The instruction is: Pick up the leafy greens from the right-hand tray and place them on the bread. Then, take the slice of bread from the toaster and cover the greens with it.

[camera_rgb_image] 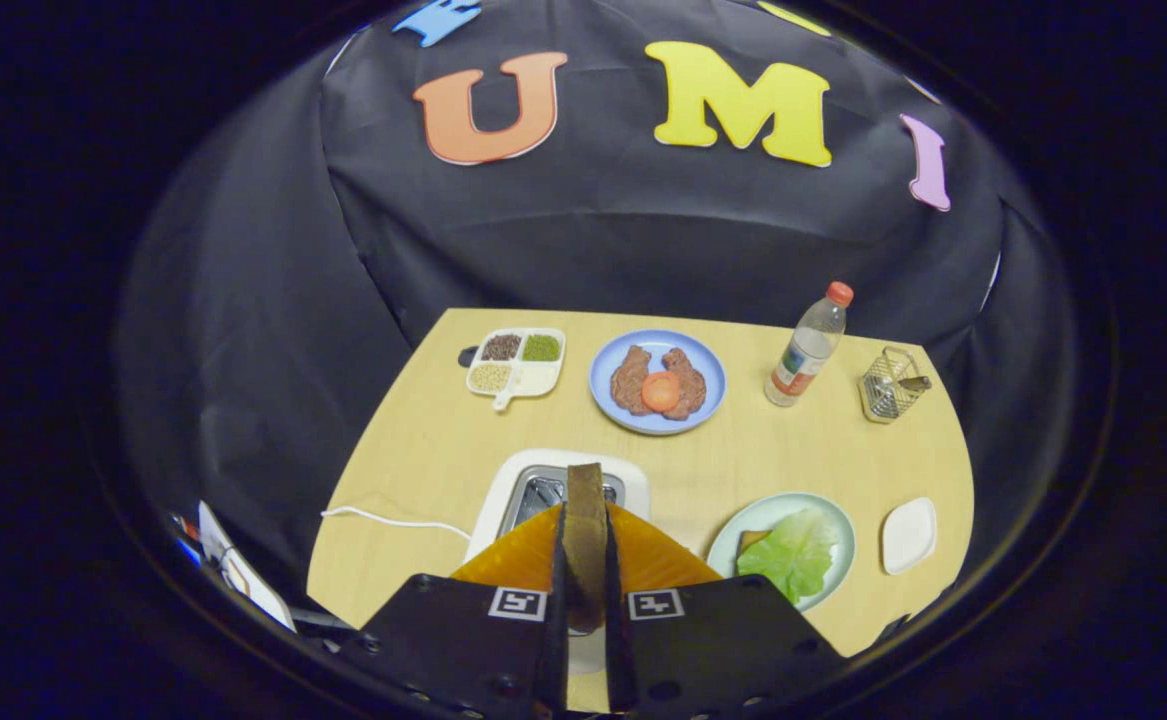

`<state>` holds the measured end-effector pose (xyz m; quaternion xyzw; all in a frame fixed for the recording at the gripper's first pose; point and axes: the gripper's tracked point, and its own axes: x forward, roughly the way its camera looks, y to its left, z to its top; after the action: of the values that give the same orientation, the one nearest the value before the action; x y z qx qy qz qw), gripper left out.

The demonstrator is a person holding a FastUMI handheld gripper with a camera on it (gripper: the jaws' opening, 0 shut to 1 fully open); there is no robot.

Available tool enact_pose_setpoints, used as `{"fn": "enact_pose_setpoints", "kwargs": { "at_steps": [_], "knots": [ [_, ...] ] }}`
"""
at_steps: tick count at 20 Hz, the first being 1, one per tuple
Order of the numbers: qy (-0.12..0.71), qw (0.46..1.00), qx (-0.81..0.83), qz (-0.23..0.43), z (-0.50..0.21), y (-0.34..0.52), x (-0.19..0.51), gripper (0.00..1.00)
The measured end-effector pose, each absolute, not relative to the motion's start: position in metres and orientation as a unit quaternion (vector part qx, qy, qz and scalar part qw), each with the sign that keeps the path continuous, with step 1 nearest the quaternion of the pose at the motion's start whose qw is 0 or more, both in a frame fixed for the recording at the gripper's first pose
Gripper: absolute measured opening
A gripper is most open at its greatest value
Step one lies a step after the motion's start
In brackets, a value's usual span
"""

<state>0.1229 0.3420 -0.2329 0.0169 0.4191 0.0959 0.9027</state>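
Observation:
My gripper (584, 535) is shut on a slice of bread (584, 520), held edge-on and upright between both fingers, lifted above the white toaster (626, 478). The toaster's slot (535, 495) shows just past the fingers. To the right of the fingers lies a pale green plate (761, 512) with a leafy green (795, 553) spread over another bread slice, of which a brown corner (749, 541) peeks out at the leaf's left.
A blue plate (608, 395) with meat pieces and a tomato slice sits beyond the toaster. A divided white tray of grains (518, 365), a water bottle (809, 345), a small wire basket (889, 384) and a small white dish (909, 535) stand around. The toaster's white cable (393, 520) trails left.

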Motion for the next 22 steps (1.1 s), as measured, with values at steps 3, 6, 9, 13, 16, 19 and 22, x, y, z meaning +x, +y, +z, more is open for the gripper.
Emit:
{"fn": "enact_pose_setpoints", "kwargs": {
  "at_steps": [3, 6, 9, 13, 16, 19, 22],
  "knots": [
    [0.388, 0.916, 0.020, 0.098, -0.208, 0.317, 0.128, 0.15],
    [0.369, 0.925, 0.025, 0.090, -0.197, 0.282, 0.137, 0.15],
    [0.382, 0.921, 0.035, 0.070, -0.217, 0.243, 0.141, 0.15],
    [0.426, 0.901, 0.060, 0.052, -0.273, 0.204, 0.145, 0.15],
    [0.465, 0.881, 0.072, 0.055, -0.317, 0.185, 0.143, 0.15],
    [0.485, 0.868, 0.093, 0.059, -0.349, 0.172, 0.139, 0.15],
    [0.501, 0.856, 0.112, 0.069, -0.372, 0.158, 0.137, 0.15]
  ]
}}
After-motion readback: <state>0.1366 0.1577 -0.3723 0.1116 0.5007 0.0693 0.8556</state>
